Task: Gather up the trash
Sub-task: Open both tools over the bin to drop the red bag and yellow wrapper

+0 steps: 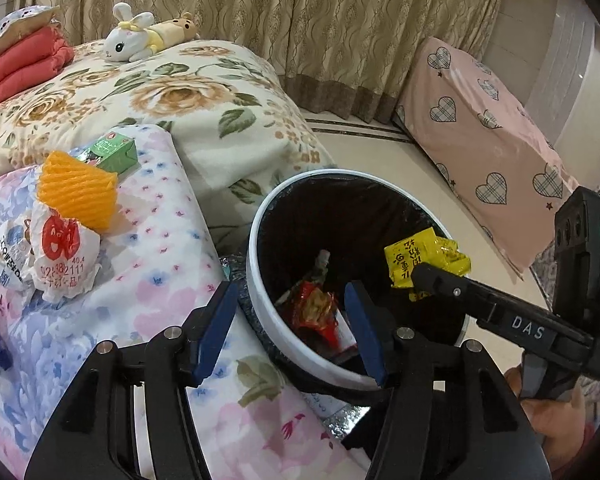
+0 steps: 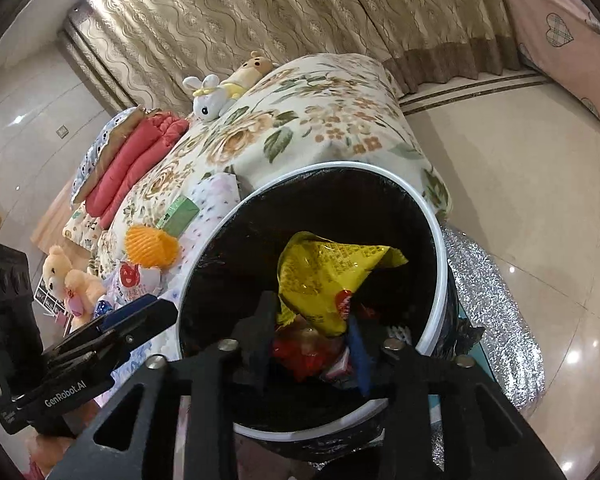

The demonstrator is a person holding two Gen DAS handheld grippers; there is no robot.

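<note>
While the left gripper (image 1: 292, 312) stands open and empty over the bin (image 1: 260, 264), the right gripper (image 2: 312, 344) has its jaws parted around a yellow wrapper (image 2: 332, 276) above the trash inside.

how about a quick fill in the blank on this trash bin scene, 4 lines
1. The crumpled wrapper between the right gripper fingers, over the bin, is ___.
2. The bin has a black liner and a ___ rim.
3. Beside the orange foam net sits a ___ carton.
4. The left gripper stands open and holds ___.

Missing words: yellow; white; green; nothing
</note>
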